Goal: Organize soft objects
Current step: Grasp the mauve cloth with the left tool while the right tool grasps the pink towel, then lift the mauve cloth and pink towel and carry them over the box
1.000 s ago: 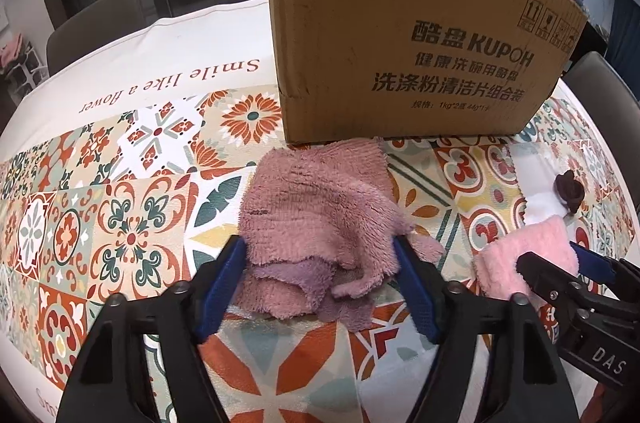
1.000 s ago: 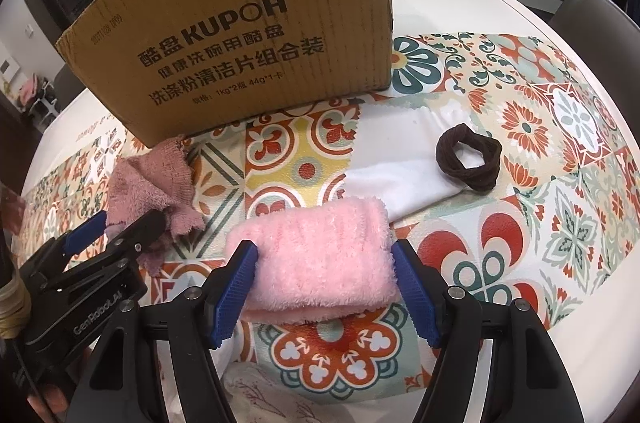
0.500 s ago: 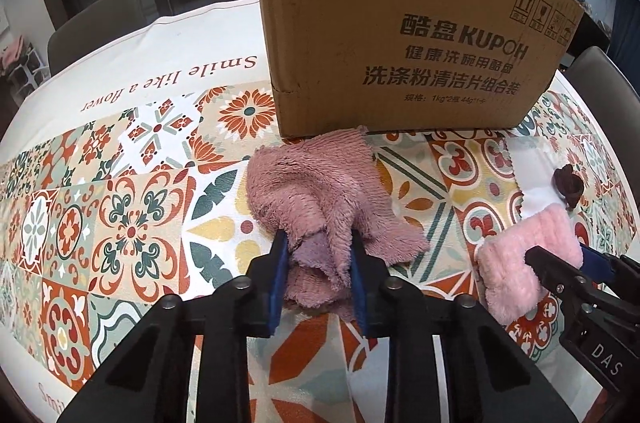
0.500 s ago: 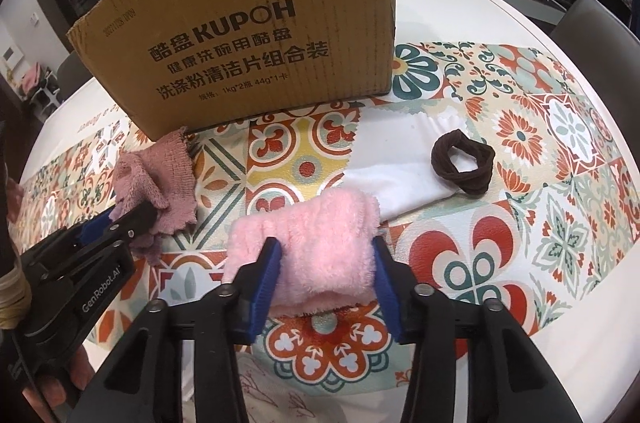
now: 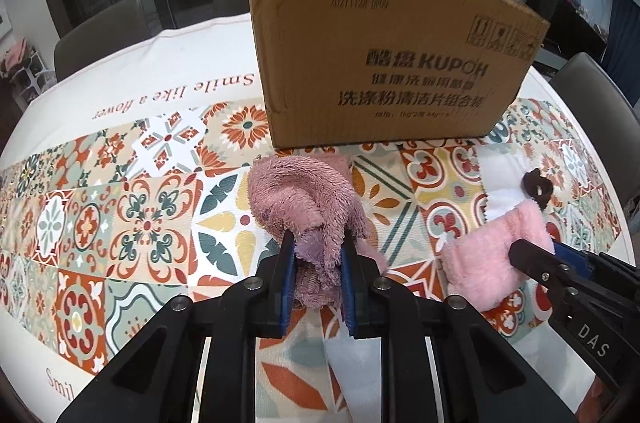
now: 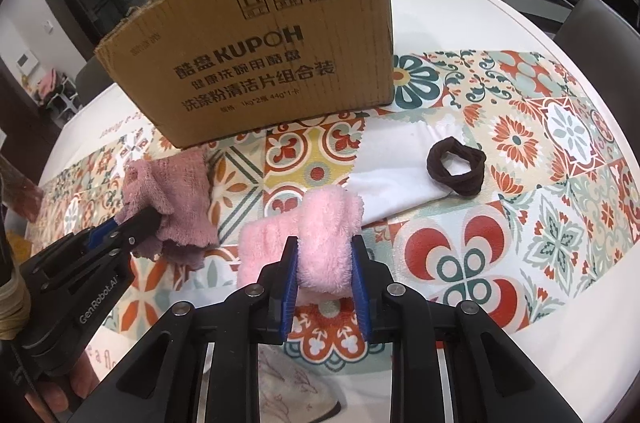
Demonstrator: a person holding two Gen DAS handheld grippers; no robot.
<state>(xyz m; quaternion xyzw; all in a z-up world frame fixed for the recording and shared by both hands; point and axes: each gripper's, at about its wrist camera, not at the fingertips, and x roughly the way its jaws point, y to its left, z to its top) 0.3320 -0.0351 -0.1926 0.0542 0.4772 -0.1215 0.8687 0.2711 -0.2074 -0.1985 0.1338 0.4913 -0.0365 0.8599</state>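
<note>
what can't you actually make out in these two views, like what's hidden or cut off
- Inside of the cardboard box: both views, its front wall hides any contents.
- Far edge of the mauve towel: left wrist view, bunched folds hide it.
- Pink towel underside: right wrist view, right gripper covers it.
- White cloth: partly under the brown hair tie.

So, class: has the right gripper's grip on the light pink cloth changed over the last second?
Yes. The right gripper has closed, bunching the light pink cloth before the cardboard box.
</note>
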